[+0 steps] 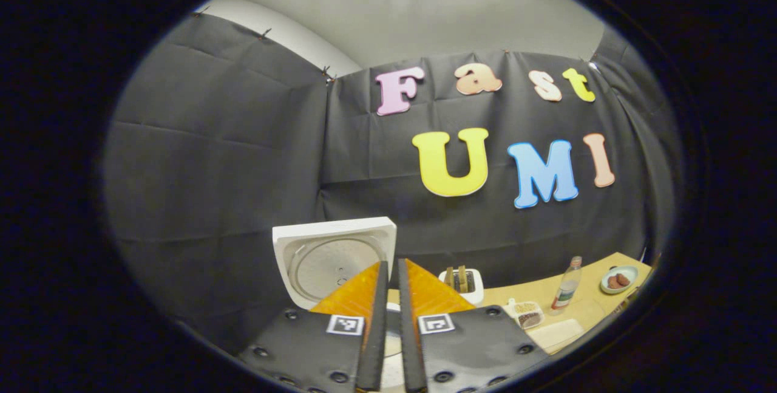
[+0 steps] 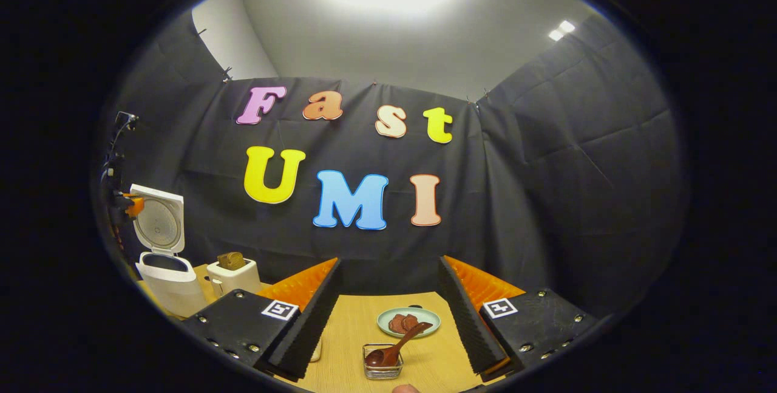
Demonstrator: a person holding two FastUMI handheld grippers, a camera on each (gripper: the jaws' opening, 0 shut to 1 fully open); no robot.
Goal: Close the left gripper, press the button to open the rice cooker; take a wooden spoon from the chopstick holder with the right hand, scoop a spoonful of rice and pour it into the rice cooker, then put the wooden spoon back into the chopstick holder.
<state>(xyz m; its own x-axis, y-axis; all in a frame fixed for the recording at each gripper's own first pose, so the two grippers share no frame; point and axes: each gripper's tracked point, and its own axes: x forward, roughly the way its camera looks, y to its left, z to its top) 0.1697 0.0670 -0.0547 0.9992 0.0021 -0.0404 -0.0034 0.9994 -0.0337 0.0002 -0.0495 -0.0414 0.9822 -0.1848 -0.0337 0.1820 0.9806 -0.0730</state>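
In the right gripper view the white rice cooker (image 2: 167, 287) stands at the far left with its lid (image 2: 159, 223) swung up. A dark wooden spoon (image 2: 394, 347) leans in the small clear chopstick holder (image 2: 382, 370), straight ahead and low between my fingers. My right gripper (image 2: 388, 268) is open with nothing in it, above and short of the holder. In the left gripper view the raised lid (image 1: 334, 256) is right behind my left gripper (image 1: 389, 266), whose fingers are shut on nothing. The left gripper's orange part (image 2: 132, 205) is beside the lid.
A white toaster (image 2: 234, 274) with bread stands next to the cooker on the wooden table (image 2: 352, 332). A pale green plate (image 2: 408, 322) with brown food lies behind the holder. In the left gripper view a bottle (image 1: 567, 283) and a small box of grains (image 1: 527, 314) sit further right.
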